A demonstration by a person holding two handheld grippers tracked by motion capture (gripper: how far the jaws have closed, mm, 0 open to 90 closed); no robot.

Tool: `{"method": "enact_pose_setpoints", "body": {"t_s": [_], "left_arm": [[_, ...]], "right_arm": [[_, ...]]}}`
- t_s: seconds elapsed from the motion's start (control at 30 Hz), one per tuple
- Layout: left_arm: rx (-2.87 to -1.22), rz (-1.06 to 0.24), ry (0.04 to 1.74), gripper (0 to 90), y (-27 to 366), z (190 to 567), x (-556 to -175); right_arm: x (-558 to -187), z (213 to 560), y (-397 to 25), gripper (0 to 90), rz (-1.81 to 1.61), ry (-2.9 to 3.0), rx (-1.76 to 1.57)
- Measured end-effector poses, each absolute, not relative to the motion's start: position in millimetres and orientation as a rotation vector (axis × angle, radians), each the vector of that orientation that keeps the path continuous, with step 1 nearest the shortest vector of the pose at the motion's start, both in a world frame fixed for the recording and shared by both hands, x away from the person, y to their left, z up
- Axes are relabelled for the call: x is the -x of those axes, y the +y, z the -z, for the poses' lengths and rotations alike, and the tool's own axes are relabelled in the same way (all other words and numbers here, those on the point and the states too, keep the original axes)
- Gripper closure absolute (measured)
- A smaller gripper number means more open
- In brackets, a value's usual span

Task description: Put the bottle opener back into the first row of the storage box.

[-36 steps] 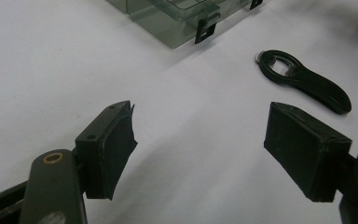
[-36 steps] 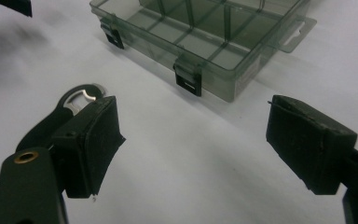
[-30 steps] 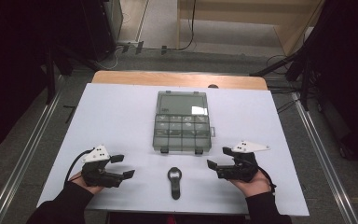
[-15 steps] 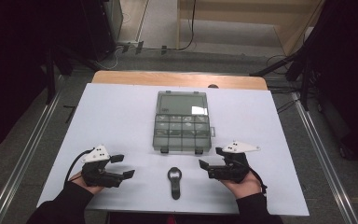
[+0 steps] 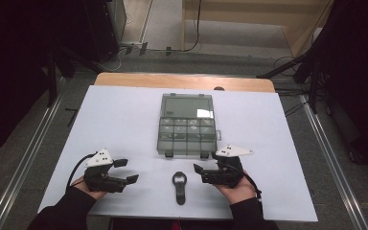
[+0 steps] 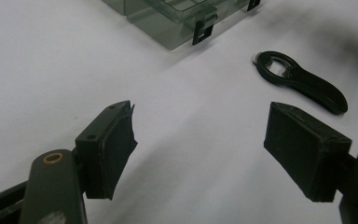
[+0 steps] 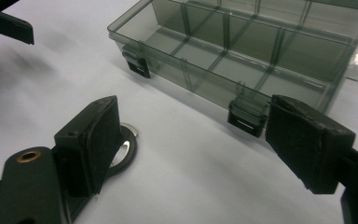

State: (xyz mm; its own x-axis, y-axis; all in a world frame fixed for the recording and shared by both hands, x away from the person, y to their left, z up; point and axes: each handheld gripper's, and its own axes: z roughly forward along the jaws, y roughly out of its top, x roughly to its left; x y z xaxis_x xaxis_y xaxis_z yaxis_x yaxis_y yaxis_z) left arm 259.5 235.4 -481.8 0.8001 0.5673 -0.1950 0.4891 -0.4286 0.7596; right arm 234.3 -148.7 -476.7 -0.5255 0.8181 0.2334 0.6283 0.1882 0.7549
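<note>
Right claw (image 5: 197, 174), jaws apart, now shifted left toward the bottle opener (image 5: 179, 185) by the surface's near edge; left claw (image 5: 126, 171) likewise apart, waiting.

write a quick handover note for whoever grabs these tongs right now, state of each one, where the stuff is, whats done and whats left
Left tongs: open, holding nothing, low over the white table at the near left.
Right tongs: open, holding nothing, just right of the bottle opener, with its ring end close by one jaw in the right gripper view.
Bottle opener: flat on the table between the two tongs, ring end toward the box, untouched.
Compartment box: clear grey plastic, mid-table, lid shut, two black latches on its near edge.
Done: nothing gripped or opened.
Left: probably grip the opener with the right tongs; the box likely comes after.
</note>
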Motion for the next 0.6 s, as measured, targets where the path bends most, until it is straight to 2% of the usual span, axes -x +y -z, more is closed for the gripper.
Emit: {"method": "enact_pose_setpoints", "body": {"t_s": [0.6], "left_arm": [[-2.097, -0.111, 0.784, 23.9, 236, 482, -259]], "right_arm": [[-222, 473, -107, 20.5, -1.146, 2.211, -1.456]]}}
